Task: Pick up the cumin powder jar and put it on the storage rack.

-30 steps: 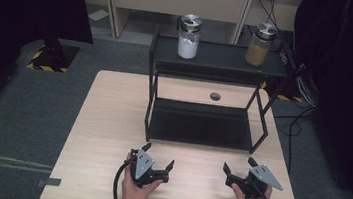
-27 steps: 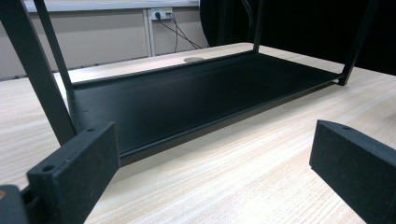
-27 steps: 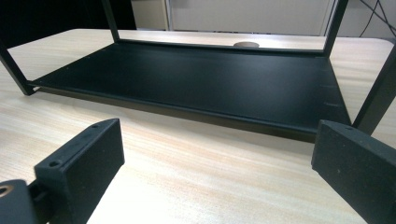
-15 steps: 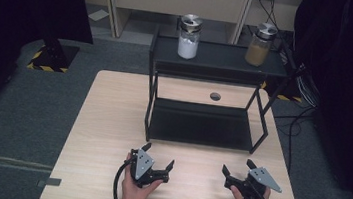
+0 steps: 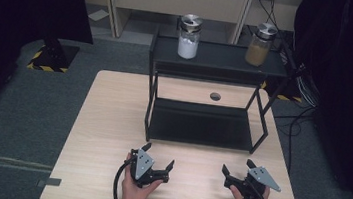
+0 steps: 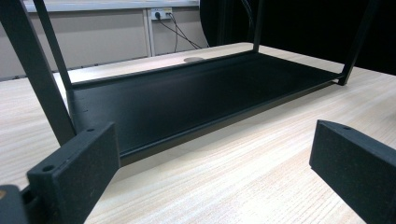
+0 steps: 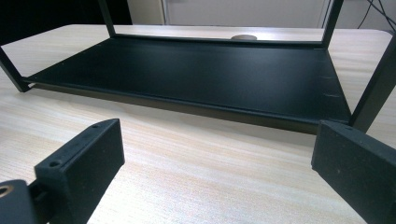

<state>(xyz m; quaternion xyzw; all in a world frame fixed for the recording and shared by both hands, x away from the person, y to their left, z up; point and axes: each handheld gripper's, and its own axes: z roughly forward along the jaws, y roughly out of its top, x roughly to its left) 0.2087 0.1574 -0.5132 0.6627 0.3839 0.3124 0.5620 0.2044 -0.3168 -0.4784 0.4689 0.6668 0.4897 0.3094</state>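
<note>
Near the table's (image 5: 106, 121) front edge, both grippers hovered with jaws spread wide, grasping nothing: left gripper (image 5: 159, 159), right gripper (image 5: 236, 168). Just beyond them stood the black rack (image 5: 201, 125), two jars on top.

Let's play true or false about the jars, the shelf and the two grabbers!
1. Both jars stand on the top of the black shelf. True.
2. The left gripper holds a jar. False: its jaws are open and empty, above the table.
3. The jar with white powder stands left of the jar with brown powder. True.
4. The right gripper is shut. False: its jaws stand wide apart.
5. A jar sits on the bottom shelf. False: the bottom shelf is bare.
</note>
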